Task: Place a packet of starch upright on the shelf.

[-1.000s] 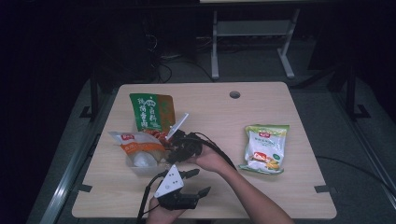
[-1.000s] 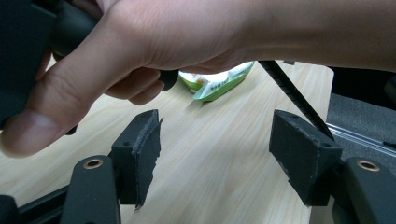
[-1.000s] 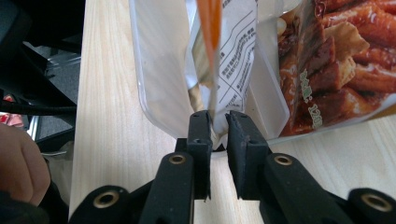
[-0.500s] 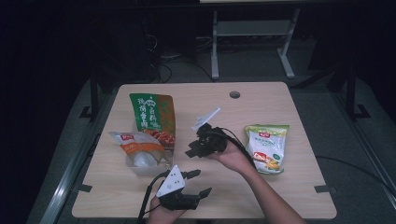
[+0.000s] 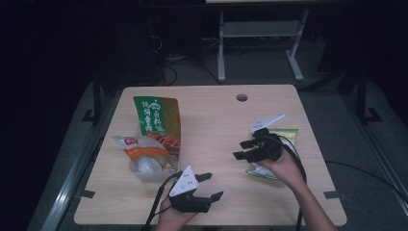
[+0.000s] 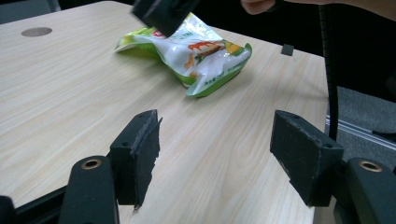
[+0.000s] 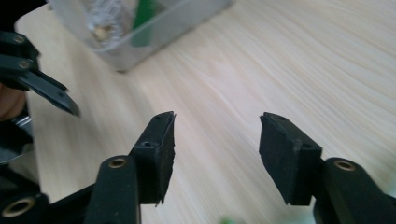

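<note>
lying crumpled, green snack bag (image 6: 196, 56) under right gripper (image 5: 244, 149).

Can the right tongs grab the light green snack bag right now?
Probably yes. The right tongs are open and empty, hovering right over the light green snack bag, which lies alone on the wooden table with nothing covering it.

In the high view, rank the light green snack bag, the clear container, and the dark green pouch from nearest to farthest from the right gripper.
From the right gripper:
1. Light green snack bag, directly beneath it.
2. Clear container, left of it, front-left of the table.
3. Dark green pouch, farther left and back.
</note>
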